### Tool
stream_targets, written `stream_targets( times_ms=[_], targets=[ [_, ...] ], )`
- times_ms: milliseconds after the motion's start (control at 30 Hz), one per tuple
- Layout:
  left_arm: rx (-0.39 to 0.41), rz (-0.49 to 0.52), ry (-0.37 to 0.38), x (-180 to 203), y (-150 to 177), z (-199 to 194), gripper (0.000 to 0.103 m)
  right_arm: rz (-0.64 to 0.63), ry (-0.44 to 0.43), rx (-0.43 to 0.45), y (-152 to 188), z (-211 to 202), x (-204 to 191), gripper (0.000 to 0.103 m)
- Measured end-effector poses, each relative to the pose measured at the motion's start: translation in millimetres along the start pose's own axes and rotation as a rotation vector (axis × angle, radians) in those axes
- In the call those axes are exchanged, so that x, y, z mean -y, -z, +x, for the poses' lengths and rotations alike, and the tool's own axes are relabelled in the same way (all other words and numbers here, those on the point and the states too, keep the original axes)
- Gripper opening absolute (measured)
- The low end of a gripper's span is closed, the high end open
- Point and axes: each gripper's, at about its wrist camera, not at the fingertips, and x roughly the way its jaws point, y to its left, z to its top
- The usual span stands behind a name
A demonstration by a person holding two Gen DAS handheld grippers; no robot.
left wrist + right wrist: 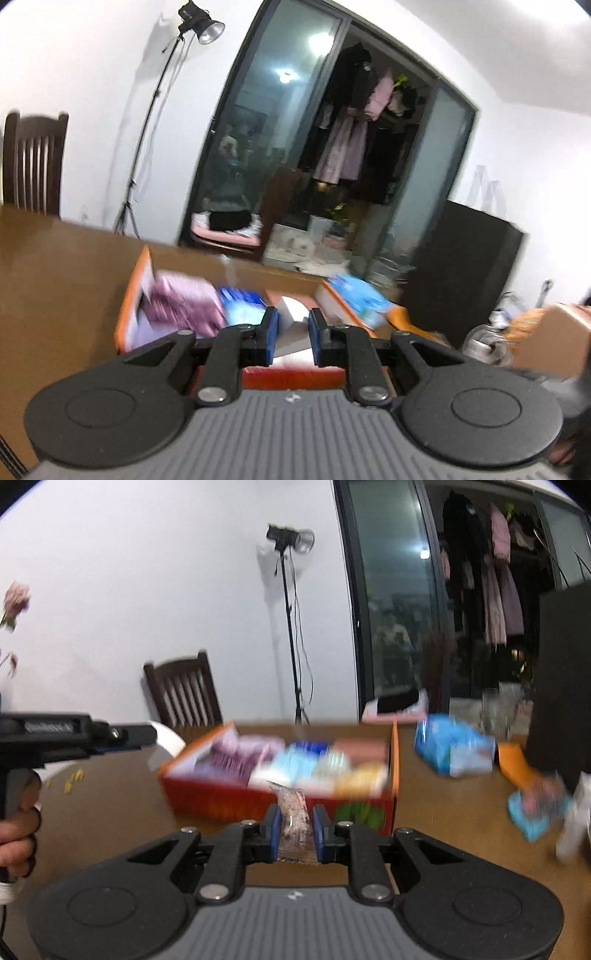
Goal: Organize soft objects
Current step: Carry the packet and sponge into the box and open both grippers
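A brown wooden table (pixel 461 805) is carrying everything. An open orange cardboard box (pixel 221 797) is sitting near its middle. To the right of the box a blue plastic packet (pixel 452 751) is lying apart on the bare wood, with an orange packet (pixel 515 762) beside it and a light-blue packet (pixel 532 814) lying nearer the camera.
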Motion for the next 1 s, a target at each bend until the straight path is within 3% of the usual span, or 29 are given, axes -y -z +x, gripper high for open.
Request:
stream_targets(
  times_ms=[67,167,367,400,467,500,600,633,1000],
  targets=[
    [-0.043,0.0,-0.026,-9,-13,36,0.018,-0.004,0.012,0.004,-30,28,14,0.018],
    [-0.134,-0.006,-0.068,-22,-17,89,0.019,0.003,0.032,-0.062,-60,85,37,0.018],
    [-0.255,0.03,-0.101,-41,1,149,0.02,-0.048,0.088,-0.206,-75,185,60,0.018],
    [-0.274,0.035,-0.103,-44,3,154,0.026,-0.054,0.088,-0.227,-74,198,62,0.018],
    [-0.281,0.039,-0.115,-48,7,159,0.048,-0.074,0.084,-0.26,-73,218,64,0.019],
    [-0.275,0.04,-0.111,-50,8,159,0.056,-0.071,0.086,-0.264,-73,225,65,0.019],
    [-0.273,0.025,-0.1,-56,7,160,0.058,-0.048,0.086,-0.272,-71,234,72,0.044],
    [-0.271,0.016,-0.098,-58,5,160,0.059,-0.039,0.097,-0.26,-71,233,74,0.046],
    [-0.192,0.044,-0.119,-46,-24,123,0.063,-0.054,0.105,-0.223,-87,207,68,0.045]
  ],
)
